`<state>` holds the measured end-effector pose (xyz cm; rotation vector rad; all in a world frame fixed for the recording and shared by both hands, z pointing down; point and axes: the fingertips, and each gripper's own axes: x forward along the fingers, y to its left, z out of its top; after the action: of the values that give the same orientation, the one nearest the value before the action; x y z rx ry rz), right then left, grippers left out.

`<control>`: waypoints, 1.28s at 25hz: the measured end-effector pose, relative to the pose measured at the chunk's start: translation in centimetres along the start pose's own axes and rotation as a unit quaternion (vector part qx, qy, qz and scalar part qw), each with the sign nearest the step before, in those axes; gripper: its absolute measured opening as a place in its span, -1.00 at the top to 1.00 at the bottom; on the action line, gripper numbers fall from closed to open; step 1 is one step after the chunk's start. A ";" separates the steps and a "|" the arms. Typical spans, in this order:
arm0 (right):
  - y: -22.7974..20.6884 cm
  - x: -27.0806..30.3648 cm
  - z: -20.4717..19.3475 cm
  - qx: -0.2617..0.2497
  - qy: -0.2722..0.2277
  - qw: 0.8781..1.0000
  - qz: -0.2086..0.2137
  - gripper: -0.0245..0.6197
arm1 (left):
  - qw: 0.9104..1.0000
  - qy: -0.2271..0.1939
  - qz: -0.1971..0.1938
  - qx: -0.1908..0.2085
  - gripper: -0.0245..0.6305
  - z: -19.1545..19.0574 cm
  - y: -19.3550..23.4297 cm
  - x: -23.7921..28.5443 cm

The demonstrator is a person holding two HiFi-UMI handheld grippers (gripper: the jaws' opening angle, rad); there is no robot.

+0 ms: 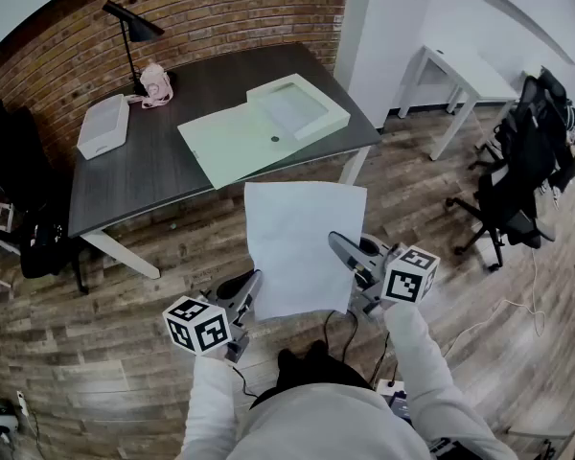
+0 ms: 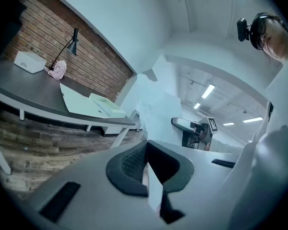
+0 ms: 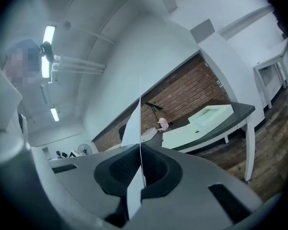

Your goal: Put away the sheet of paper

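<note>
A white sheet of paper (image 1: 302,242) hangs in the air in front of the dark desk (image 1: 125,185), held at its lower edge by both grippers. My left gripper (image 1: 252,286) is shut on its lower left corner and my right gripper (image 1: 341,249) is shut on its right edge. The left gripper view has the paper (image 2: 156,109) rising from between the pads, and in the right gripper view the paper (image 3: 133,126) stands edge-on between them. A pale green box file (image 1: 268,123) lies open on the desk, its tray (image 1: 298,108) to the right.
On the desk stand a black lamp (image 1: 126,29), a pink object (image 1: 156,82) and a white tray (image 1: 103,126). A black chair (image 1: 19,199) is at the desk's left end. At the right are a white table (image 1: 465,75) and office chairs (image 1: 517,175). The floor is wood.
</note>
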<state>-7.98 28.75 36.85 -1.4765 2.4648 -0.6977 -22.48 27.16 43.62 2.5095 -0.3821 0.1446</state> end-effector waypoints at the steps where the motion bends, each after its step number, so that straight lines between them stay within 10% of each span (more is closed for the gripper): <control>1: -0.4 -0.1 -0.1 0.004 0.000 1.000 -0.002 0.84 | 1.000 0.000 0.002 0.000 0.87 0.0 0.0 0.2; 32: -14.1 -0.3 6.8 0.014 -0.008 1.000 0.024 0.84 | 0.999 0.000 0.039 0.018 0.87 4.3 0.8 14.1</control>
<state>5.87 21.41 37.68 -1.4042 2.4601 -0.7056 -9.22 20.71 43.16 2.5305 -0.4818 0.1830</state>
